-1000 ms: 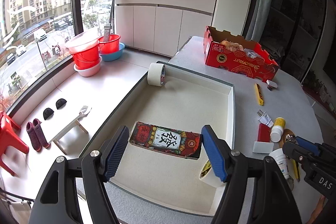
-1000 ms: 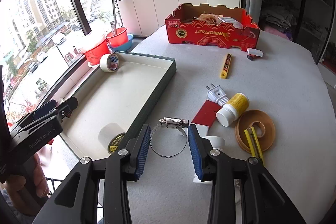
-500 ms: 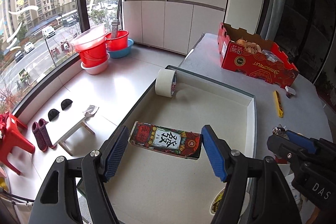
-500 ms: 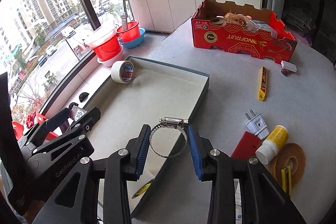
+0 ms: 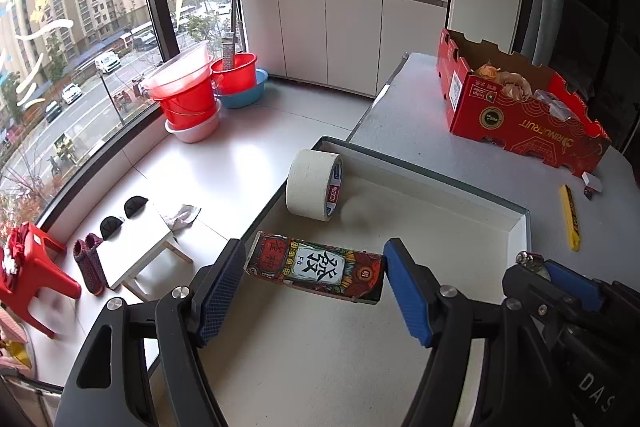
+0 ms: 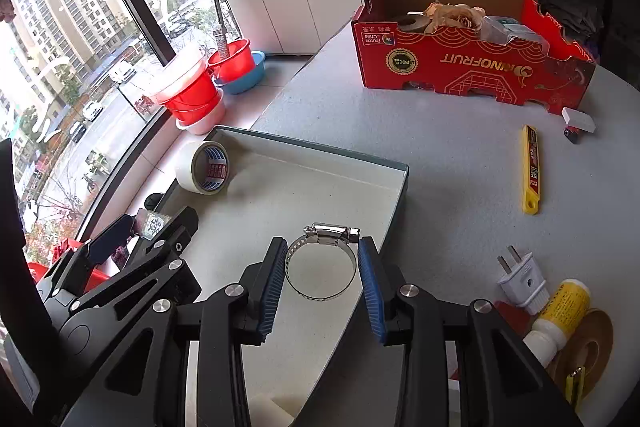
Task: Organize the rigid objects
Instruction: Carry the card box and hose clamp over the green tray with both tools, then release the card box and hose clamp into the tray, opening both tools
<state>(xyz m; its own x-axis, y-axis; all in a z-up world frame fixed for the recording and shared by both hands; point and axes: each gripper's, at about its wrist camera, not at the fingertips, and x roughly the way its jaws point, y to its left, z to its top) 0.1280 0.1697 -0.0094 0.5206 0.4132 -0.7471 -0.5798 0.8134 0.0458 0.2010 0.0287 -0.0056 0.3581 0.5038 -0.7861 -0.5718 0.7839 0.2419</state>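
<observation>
left wrist view — left gripper (image 5: 312, 277) grips one card box (image 5: 316, 269); right gripper (image 6: 322, 269) grips one hose clamp (image 6: 320, 263) — one tape roll (image 5: 314, 185) in tray (image 5: 516, 227).

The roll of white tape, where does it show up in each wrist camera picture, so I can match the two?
Left wrist view: the roll of white tape stands on edge in the tray's far left corner, above centre.
Right wrist view: the same roll sits left of centre, hole facing the camera, same corner.
Shared landmark: the red cardboard box on the table behind.
</observation>
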